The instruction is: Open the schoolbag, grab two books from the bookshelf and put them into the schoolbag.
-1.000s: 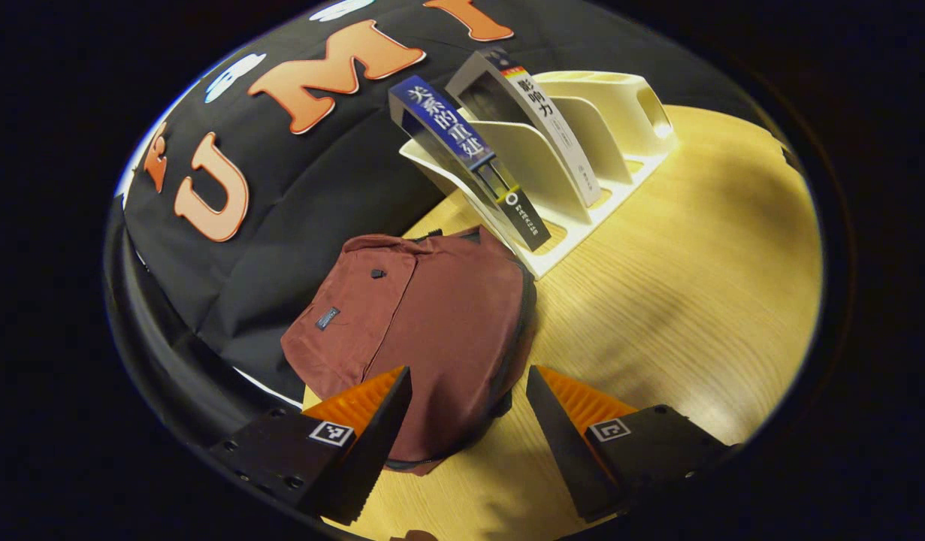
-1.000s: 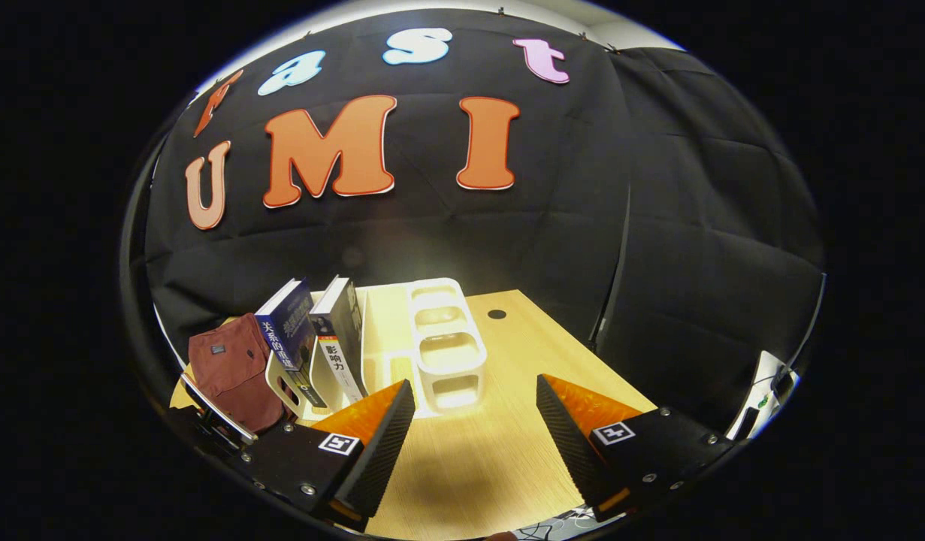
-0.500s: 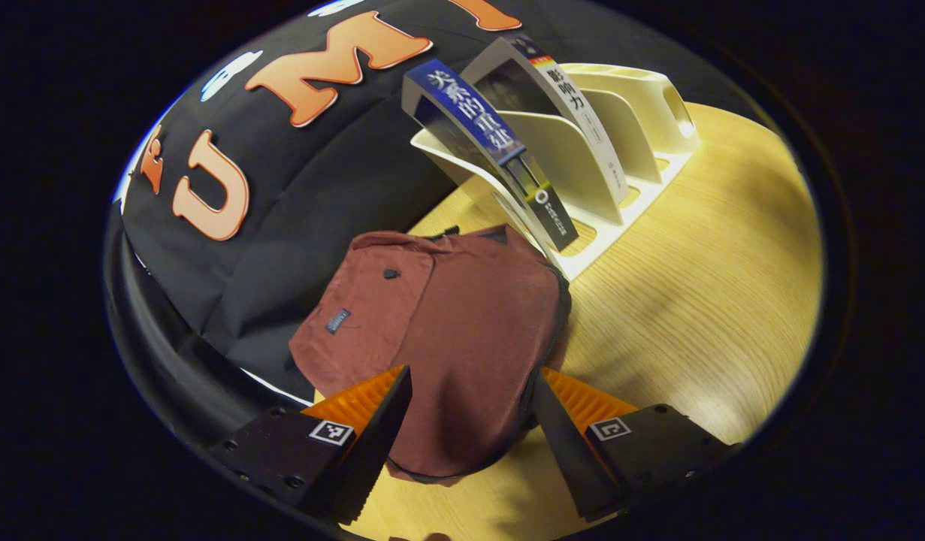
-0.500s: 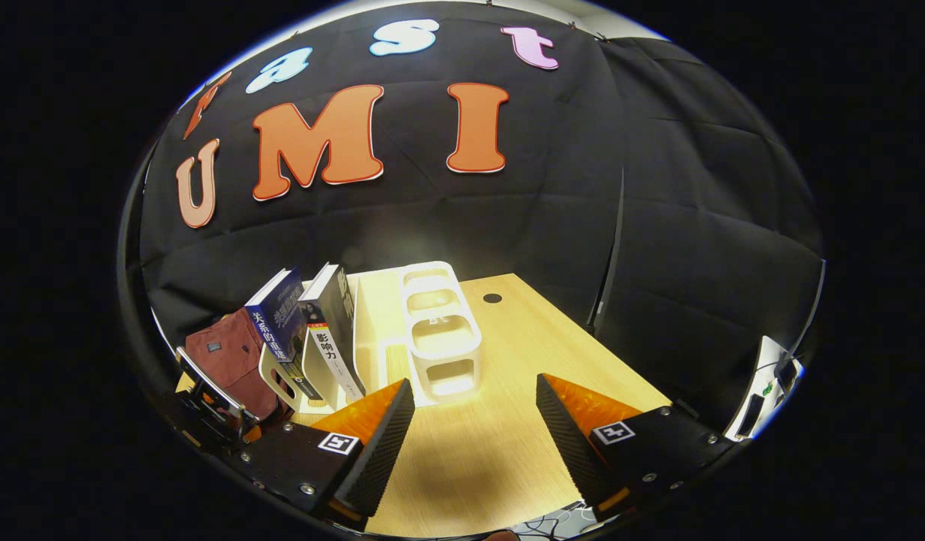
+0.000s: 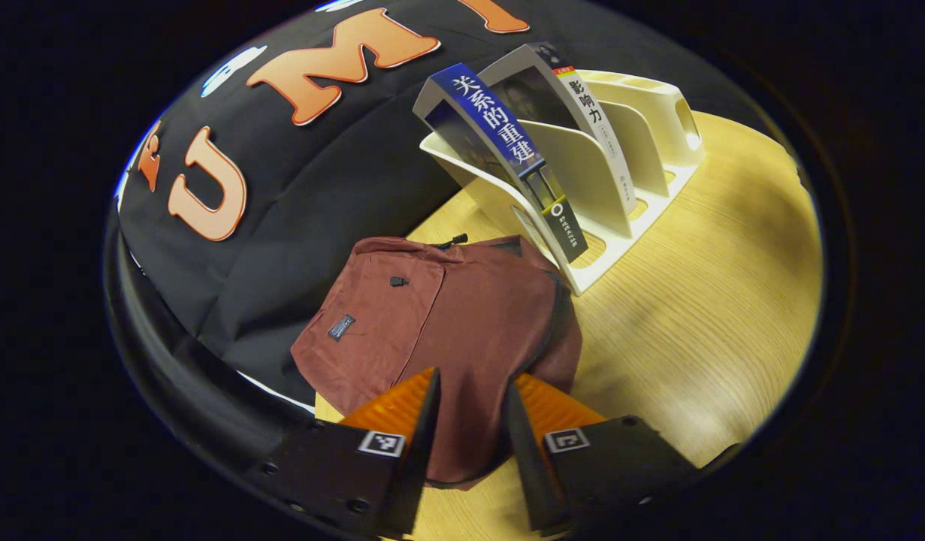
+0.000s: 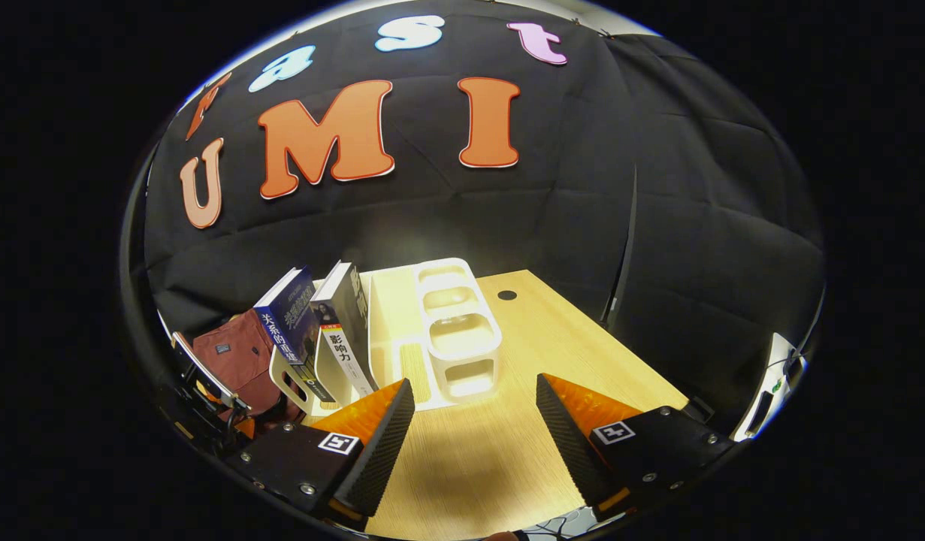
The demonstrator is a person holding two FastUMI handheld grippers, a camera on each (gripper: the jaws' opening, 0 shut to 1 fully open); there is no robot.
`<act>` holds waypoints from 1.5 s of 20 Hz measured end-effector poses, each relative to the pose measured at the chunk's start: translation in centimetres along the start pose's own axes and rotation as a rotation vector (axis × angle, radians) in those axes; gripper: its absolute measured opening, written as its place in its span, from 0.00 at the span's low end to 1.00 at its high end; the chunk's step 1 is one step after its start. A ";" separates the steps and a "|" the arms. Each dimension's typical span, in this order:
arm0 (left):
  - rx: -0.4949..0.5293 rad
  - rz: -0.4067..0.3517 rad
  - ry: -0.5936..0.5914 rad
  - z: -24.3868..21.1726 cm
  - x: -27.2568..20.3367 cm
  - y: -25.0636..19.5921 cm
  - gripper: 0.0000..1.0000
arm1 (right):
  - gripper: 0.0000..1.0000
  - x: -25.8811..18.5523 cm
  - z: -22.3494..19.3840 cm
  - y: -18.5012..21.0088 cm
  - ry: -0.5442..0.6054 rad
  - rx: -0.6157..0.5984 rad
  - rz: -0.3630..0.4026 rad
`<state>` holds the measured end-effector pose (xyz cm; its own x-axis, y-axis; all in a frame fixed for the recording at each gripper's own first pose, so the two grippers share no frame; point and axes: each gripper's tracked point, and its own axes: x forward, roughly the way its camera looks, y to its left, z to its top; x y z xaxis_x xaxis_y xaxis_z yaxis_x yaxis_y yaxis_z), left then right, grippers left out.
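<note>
- Lying flat on the pale wooden table (image 5: 702, 300), the maroon schoolbag (image 5: 447, 315) sits near the black cloth wall (image 5: 312, 195), its right edge just beside the cream bookshelf (image 5: 620, 173).
- The blue book (image 5: 500, 150) and the grey book (image 5: 590, 113) lean in the bookshelf's nearest slots.
- The left gripper (image 5: 468, 409) has its fingers narrowed over the bag's near edge; whether they pinch the fabric cannot be told.
- The right gripper (image 6: 473, 421) hangs spread wide above bare table, with open wood running toward the far edge.
</note>
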<state>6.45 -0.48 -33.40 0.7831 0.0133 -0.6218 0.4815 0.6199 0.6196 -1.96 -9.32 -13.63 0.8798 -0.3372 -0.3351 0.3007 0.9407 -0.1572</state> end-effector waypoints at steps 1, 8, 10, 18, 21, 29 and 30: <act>0.009 -0.011 0.003 0.0 0.0 -0.3 0.46 | 0.97 0.0 0.0 0.0 0.000 0.004 0.003; 0.015 -0.094 0.024 0.0 0.1 -1.0 0.02 | 0.97 0.1 1.2 0.9 -0.006 0.035 0.048; -0.017 -0.139 0.030 0.2 -0.1 -0.7 0.01 | 0.97 -0.4 1.8 1.1 -0.020 0.026 0.034; -0.105 -0.263 -0.047 4.1 -3.5 7.5 0.01 | 0.97 -4.3 4.6 5.2 -0.066 0.034 0.039; -0.111 -0.265 -0.105 6.0 -4.9 11.8 0.01 | 0.97 -5.8 5.3 7.2 -0.093 0.039 0.038; -0.148 -0.282 -0.178 9.3 -4.9 18.7 0.01 | 0.97 -8.3 9.7 13.5 -0.115 -0.043 0.085; -0.155 -0.285 -0.176 9.3 -4.7 18.6 0.01 | 0.97 -8.3 10.9 14.5 -0.113 -0.062 0.113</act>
<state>15.38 3.66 -14.44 0.6882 -0.3038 -0.6588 0.6354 0.6907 0.3453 -0.87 7.54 -2.97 0.9435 -0.2196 -0.2483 0.1772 0.9672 -0.1822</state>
